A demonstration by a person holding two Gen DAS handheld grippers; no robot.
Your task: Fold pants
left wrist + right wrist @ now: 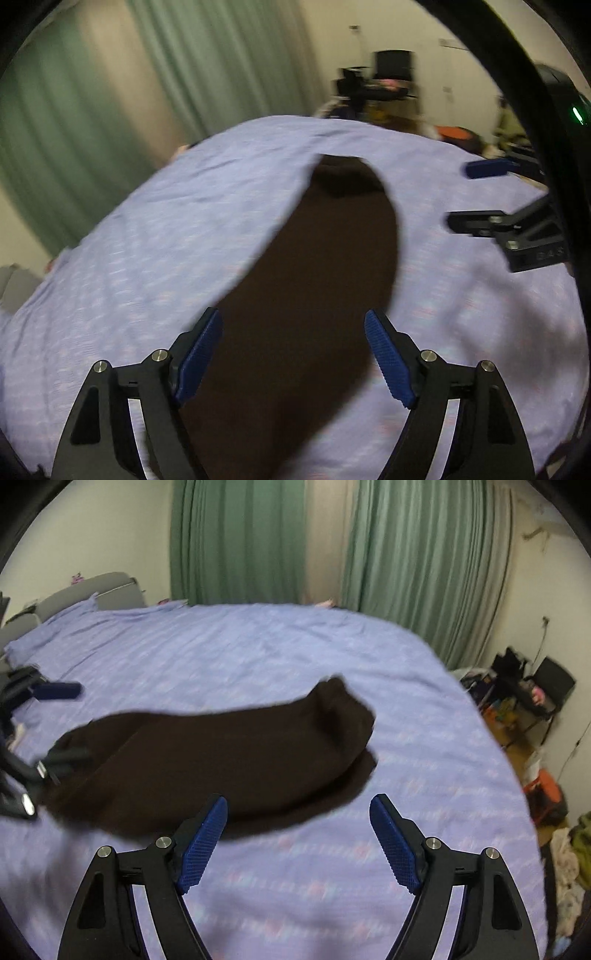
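Note:
Dark brown pants lie in a long folded strip on the lilac bedsheet. My left gripper hovers over the near end of the strip, open, with only air between its blue pads. In the right wrist view the pants stretch from the left to the middle of the bed. My right gripper stands open over bare sheet just in front of them. Each gripper shows in the other's view: the right gripper at the right edge, the left gripper at the left by the pants' end. The picture is motion-blurred.
Green curtains hang behind the bed. A grey padded headboard is at the far left. A cluttered desk with a black chair and piles on the floor line the bed's right side.

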